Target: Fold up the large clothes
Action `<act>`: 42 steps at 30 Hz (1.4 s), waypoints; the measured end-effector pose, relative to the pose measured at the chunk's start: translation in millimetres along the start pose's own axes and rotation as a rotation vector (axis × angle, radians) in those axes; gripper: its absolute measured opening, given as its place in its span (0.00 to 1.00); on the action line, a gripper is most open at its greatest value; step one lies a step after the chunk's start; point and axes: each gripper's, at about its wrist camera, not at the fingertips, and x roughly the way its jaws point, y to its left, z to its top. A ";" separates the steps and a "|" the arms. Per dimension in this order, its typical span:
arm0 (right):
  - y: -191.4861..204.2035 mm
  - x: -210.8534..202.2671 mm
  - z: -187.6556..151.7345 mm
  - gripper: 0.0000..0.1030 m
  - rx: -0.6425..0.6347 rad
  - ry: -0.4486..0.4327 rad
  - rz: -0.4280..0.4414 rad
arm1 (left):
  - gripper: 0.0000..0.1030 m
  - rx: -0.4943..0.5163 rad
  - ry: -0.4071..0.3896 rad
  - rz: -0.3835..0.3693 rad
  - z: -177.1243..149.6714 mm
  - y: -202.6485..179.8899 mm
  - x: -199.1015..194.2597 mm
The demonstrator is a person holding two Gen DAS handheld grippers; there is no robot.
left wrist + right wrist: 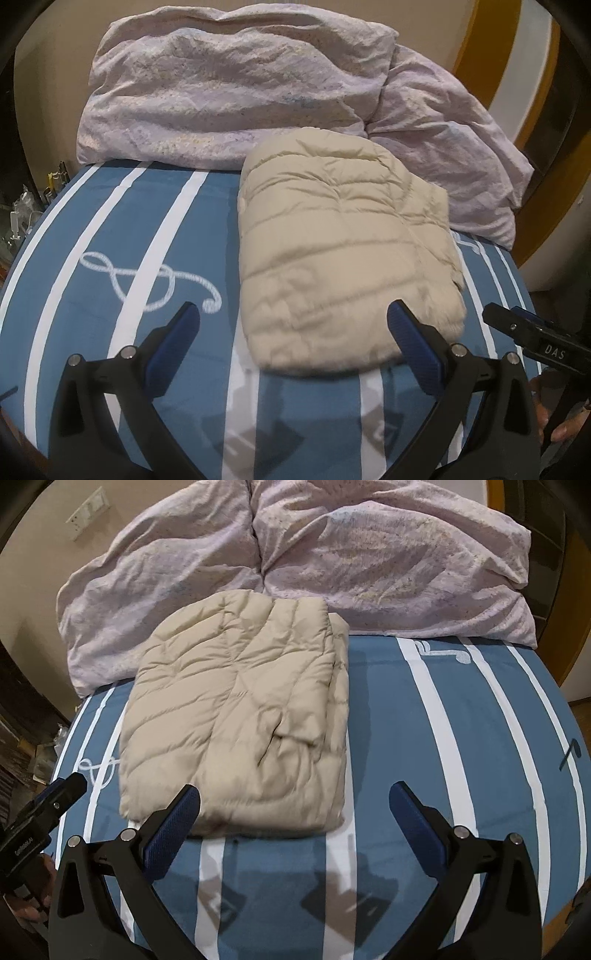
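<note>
on the blue striped sheet (399,716) a folded cream puffer jacket (240,716) lay flat. the left gripper (293,325) and right gripper (293,805) both hung above it, jaws wide apart, holding nothing.

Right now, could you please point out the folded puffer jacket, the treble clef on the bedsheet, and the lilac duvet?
Folded puffer jacket (236,716): right wrist view, middle of its quilted top.
Treble clef (147,282): left wrist view, on its lower loop.
Lilac duvet (221,92): left wrist view, crumpled left mound.
</note>
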 end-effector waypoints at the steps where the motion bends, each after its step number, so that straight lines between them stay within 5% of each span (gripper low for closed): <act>1: 1.8 -4.3 -4.2 0.99 -0.002 -0.004 0.001 | 0.98 0.000 0.002 -0.002 -2.9 0.1 -3.3; 16: 20.0 -62.0 -63.9 0.99 -0.049 -0.064 0.041 | 0.98 0.005 0.002 -0.061 -53.1 -7.8 -64.4; 42: 15.5 -86.6 -93.2 0.99 -0.028 -0.080 0.098 | 0.98 -0.012 0.013 -0.102 -77.1 -15.8 -90.0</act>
